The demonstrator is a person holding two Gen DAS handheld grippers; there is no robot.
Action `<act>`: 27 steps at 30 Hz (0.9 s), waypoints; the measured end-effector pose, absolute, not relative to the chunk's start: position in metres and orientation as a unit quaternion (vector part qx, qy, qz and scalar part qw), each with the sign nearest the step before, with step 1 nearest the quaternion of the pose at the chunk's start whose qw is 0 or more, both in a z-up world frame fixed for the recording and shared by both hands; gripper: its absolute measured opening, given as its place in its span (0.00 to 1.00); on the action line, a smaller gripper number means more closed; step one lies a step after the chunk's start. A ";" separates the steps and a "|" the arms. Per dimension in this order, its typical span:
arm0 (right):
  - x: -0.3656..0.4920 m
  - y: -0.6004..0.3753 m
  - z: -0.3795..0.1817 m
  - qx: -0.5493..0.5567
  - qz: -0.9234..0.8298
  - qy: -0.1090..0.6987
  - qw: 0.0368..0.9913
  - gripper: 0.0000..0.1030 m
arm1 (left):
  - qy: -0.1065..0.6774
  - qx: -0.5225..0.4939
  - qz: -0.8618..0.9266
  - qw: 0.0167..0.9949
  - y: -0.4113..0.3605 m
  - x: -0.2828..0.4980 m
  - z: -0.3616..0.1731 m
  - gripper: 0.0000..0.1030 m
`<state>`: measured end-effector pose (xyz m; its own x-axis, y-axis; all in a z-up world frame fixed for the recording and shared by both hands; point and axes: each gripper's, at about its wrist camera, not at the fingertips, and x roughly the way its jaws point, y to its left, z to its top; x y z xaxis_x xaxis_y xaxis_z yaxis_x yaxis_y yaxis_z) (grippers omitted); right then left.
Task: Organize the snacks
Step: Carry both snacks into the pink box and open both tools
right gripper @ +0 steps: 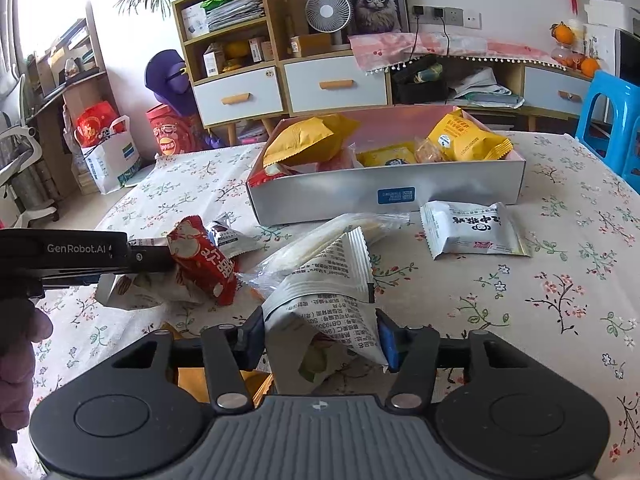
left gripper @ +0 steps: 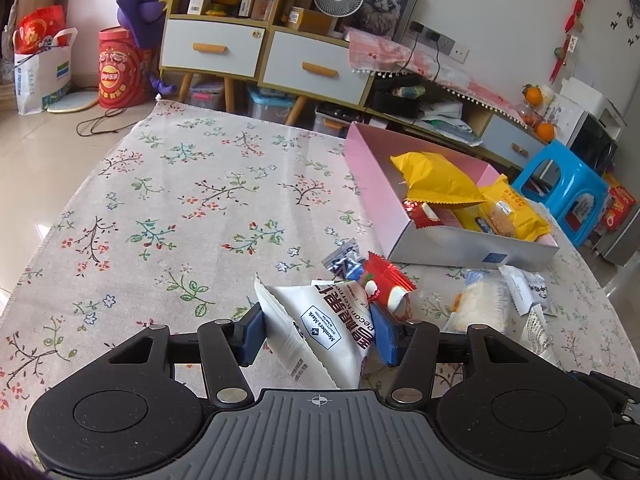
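Floral tablecloth (left gripper: pixel 168 184), crinkly white packet (left gripper: pixel 320 336), pink box (left gripper: pixel 372 184)

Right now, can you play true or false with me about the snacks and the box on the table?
1. The box already has yellow snack packets inside. True.
2. The left gripper is empty. False: its pads squeeze a white packet with a blue label.
3. The right gripper holds a white packet with printed text. True.
4. The red packet lies inside the box. False: it sits on the flowery tablecloth, beside the left gripper.
5. A white packet lies on the cloth in front of the box. True.
6. The stool beside the table is green. False: it is blue.
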<state>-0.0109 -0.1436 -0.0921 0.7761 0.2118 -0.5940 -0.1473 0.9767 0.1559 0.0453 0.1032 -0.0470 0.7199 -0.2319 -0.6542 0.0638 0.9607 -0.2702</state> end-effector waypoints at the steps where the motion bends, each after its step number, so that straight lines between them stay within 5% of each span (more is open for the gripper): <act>1: -0.011 -0.145 -0.091 0.052 0.095 0.320 0.941 0.40 | 0.365 -0.116 -0.081 0.920 0.103 0.045 -0.046 0.50; 27: 0.012 -0.218 -0.042 0.069 0.102 0.287 0.950 0.40 | 0.301 -0.154 -0.085 0.937 0.076 0.038 0.011 0.50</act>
